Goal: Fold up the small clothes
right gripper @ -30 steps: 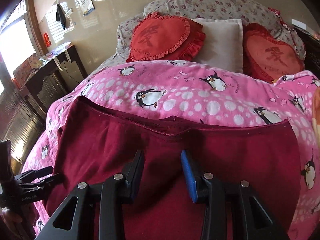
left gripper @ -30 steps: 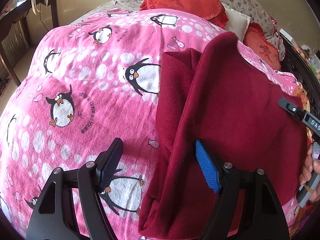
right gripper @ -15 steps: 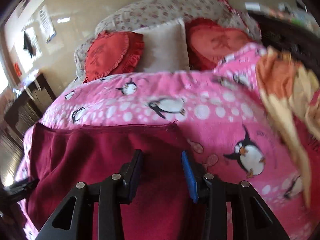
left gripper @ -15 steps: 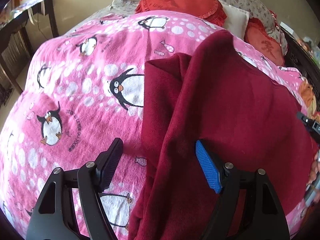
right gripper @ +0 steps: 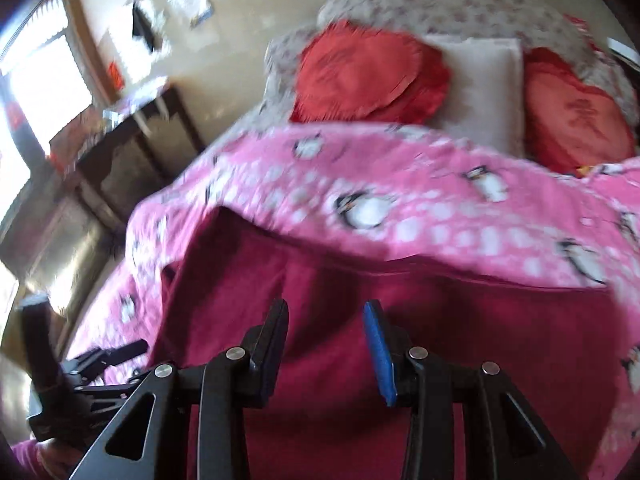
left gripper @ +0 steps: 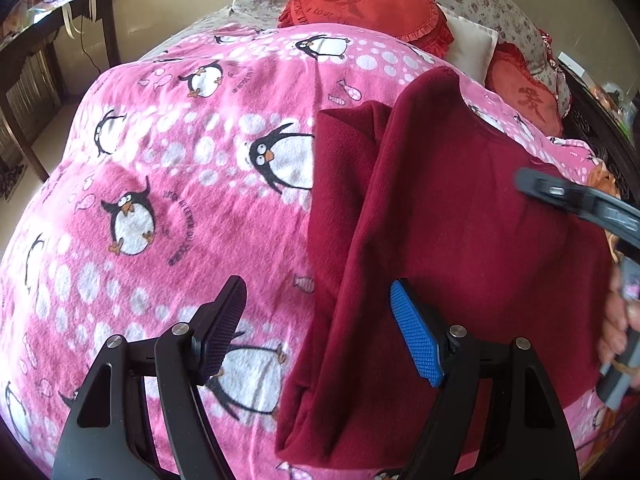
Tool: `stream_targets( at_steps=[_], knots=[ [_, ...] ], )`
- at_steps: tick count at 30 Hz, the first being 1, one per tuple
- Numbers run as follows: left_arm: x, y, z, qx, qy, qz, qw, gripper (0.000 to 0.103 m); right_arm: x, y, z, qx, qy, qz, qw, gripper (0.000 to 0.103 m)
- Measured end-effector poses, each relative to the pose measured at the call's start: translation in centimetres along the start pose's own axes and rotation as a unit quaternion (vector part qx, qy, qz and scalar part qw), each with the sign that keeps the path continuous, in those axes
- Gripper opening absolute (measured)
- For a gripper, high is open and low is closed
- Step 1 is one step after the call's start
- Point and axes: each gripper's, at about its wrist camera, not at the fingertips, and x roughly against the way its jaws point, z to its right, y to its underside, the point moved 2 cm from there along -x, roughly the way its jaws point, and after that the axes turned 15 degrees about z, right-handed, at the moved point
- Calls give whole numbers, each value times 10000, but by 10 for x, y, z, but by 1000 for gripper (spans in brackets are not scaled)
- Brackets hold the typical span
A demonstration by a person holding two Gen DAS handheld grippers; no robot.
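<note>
A dark red garment [left gripper: 460, 240] lies partly folded on the pink penguin blanket [left gripper: 180, 200], one layer lapped over another along its left edge. My left gripper [left gripper: 320, 332] is open and empty, hovering over the garment's left edge. My right gripper [right gripper: 326, 340] is open and empty above the garment [right gripper: 400, 340]; that view is blurred by motion. The right gripper also shows at the right edge of the left wrist view [left gripper: 580, 204], and the left gripper shows at the lower left of the right wrist view [right gripper: 100, 364].
Two red heart cushions [left gripper: 360, 0] and a white pillow [left gripper: 472, 44] lie at the head of the bed. A dark wooden desk [left gripper: 52, 20] stands at the left by the wall. An orange cloth [left gripper: 604, 184] lies at the far right.
The right gripper swung right toward the orange cloth, then back left over the garment. The left gripper shifted slightly. Both stayed open.
</note>
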Motion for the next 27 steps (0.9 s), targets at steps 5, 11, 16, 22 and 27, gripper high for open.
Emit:
stream_targets(
  at_steps=[5, 11, 16, 22, 27],
  knots=[
    [6, 9, -9, 105, 75, -38, 9999, 76, -53, 3, -32, 628, 387, -17, 9973, 38],
    [17, 11, -20, 359, 200, -12, 9992, 76, -52, -8, -43, 674, 401, 26, 9969, 38],
    [19, 18, -27, 519, 210, -65, 9984, 76, -31, -9, -65, 590, -81, 76, 9982, 38],
    [27, 25, -30, 658, 304, -82, 9973, 76, -77, 0, -90, 856, -8, -232, 9961, 43],
    [29, 33, -39, 776, 428, -78, 9960, 76, -66, -15, -102, 255, -350, -360, 9984, 55]
  ],
)
